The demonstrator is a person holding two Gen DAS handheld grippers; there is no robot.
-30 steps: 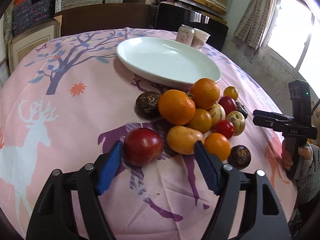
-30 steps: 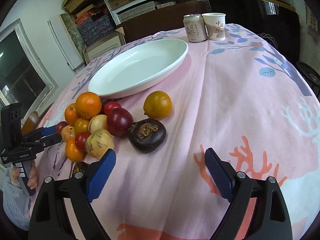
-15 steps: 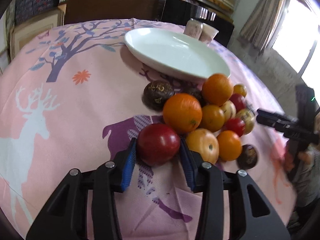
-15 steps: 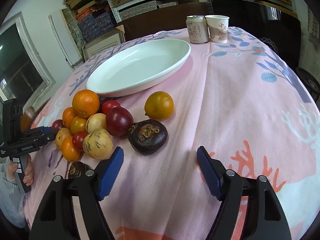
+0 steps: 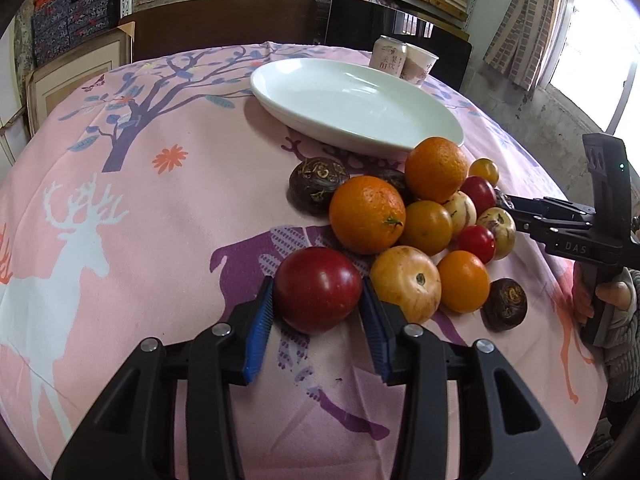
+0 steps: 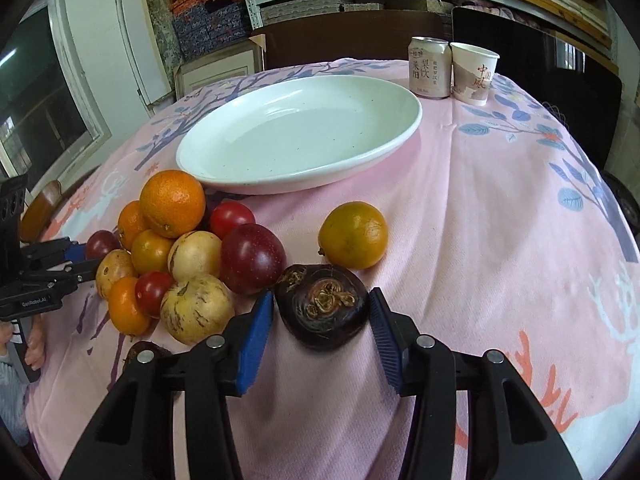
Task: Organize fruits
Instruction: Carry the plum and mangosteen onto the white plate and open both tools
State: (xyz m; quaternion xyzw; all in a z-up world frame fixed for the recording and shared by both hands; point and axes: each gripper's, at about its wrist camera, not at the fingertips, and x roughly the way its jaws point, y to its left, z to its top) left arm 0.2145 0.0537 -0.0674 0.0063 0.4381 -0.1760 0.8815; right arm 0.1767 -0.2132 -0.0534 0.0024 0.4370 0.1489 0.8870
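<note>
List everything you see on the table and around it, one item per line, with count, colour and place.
White plate: one, white, bare, behind the fruit.
Fruit pile: over a dozen, orange, red, yellow, speckled cream, left of centre.
Red fruit: one, dark red, between the left pads.
Dark brown fruit: one, between the right pads.
Lone yellow-orange citrus: one, apart from the pile.
Can and paper cup: one each, pale, far edge.
Tablecloth: pink, tree and deer print.
Left claw: shut on the red fruit.
Right claw: just been closing; a small gap remains.

A pink printed tablecloth (image 6: 500, 208) bears a white plate (image 6: 296, 184), fruits (image 6: 180, 256), can (image 6: 429, 68), cup (image 6: 474, 74).
</note>
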